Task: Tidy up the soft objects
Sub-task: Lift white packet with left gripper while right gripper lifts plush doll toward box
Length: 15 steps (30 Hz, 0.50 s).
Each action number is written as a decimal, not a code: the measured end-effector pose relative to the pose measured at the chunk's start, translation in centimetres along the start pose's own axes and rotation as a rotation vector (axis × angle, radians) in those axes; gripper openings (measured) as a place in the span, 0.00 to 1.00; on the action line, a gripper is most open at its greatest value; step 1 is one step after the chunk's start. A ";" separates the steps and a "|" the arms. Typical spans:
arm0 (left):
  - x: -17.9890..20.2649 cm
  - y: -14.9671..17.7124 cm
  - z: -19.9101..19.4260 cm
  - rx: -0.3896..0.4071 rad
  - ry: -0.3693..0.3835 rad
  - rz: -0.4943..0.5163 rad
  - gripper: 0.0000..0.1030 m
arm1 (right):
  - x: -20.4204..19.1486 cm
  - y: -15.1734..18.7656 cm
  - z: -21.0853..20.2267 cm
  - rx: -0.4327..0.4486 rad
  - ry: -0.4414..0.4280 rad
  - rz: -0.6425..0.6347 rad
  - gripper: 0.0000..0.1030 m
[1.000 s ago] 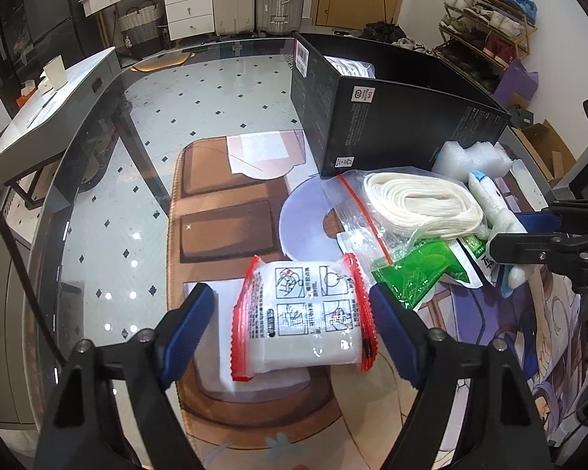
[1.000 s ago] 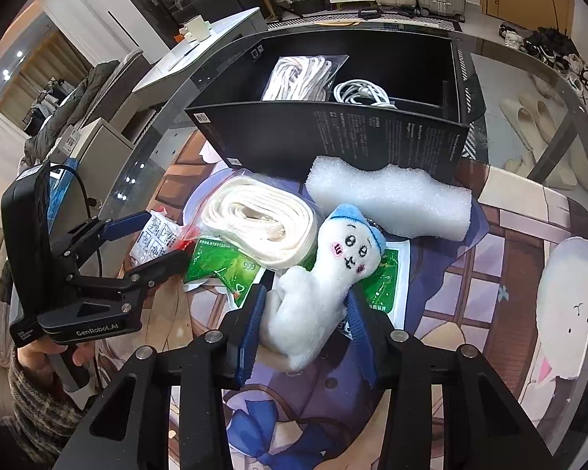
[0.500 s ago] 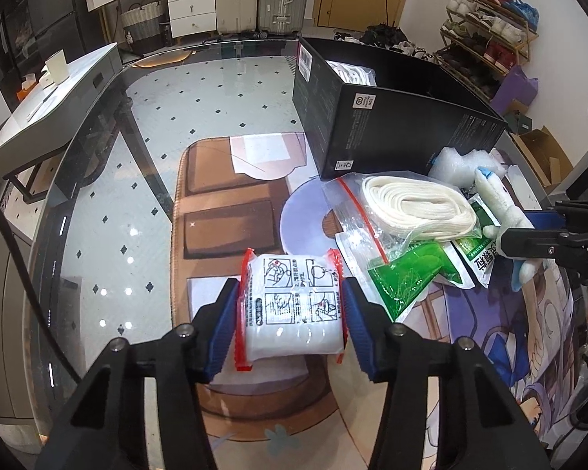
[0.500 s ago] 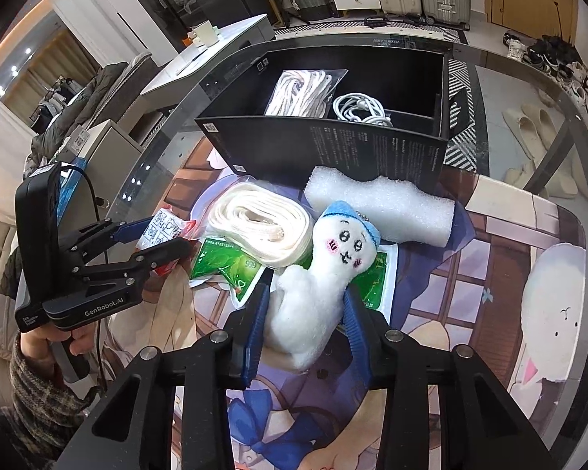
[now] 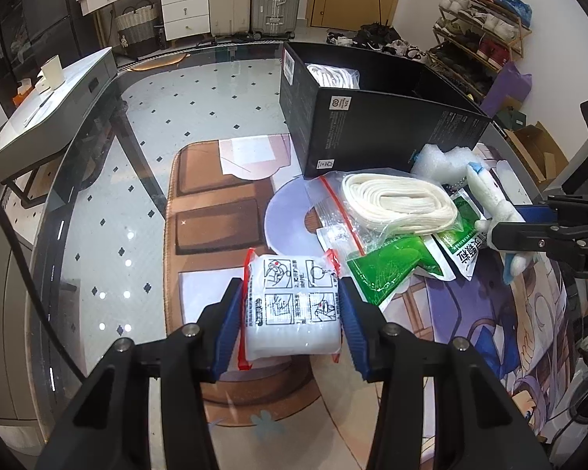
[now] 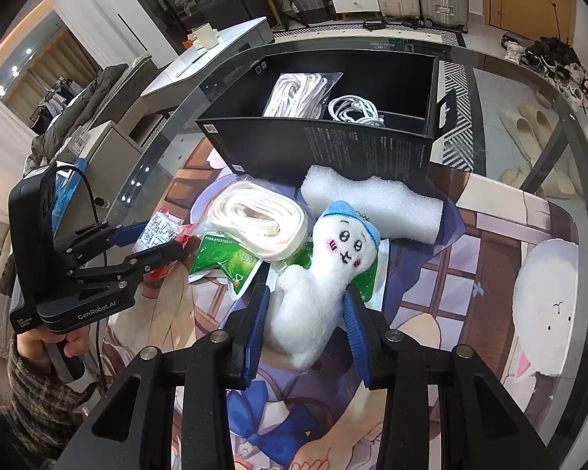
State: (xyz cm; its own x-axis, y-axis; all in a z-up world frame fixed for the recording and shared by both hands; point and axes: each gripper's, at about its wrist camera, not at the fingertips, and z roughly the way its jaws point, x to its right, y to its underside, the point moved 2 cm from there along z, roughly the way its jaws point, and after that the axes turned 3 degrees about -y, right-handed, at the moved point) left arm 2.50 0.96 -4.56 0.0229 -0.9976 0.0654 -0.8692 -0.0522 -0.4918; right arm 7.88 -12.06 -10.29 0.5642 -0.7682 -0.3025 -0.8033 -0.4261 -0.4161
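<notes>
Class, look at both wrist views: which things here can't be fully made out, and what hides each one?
- Black cardboard box, left wrist view: its near wall hides most contents.
- Green foil sachets, right wrist view: partly under bagged white webbing and white plush doll.
- White instruction-printed packet: print too small.

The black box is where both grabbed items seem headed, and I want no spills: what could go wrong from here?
The left gripper is closing on the slippery white packet; it may slide out. The plush toy, pinched low by the right gripper, could flop and drag the green pouches. The black box has tall walls to clear.
</notes>
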 end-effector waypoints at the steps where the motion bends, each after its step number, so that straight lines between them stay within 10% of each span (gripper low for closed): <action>1: 0.1 0.0 -0.1 0.002 -0.001 0.003 0.45 | 0.0 0.0 -0.1 0.001 0.001 -0.002 0.37; 15: 1.3 -0.6 -2.0 0.032 -0.011 0.038 0.45 | -0.2 1.2 -1.8 0.022 0.033 -0.032 0.37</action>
State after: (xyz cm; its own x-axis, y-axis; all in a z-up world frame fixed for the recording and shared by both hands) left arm 2.01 -0.21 -2.45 -0.0041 -0.9993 0.0372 -0.8535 -0.0159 -0.5209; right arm 6.46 -13.29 -9.23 0.5826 -0.7700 -0.2601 -0.7805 -0.4406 -0.4435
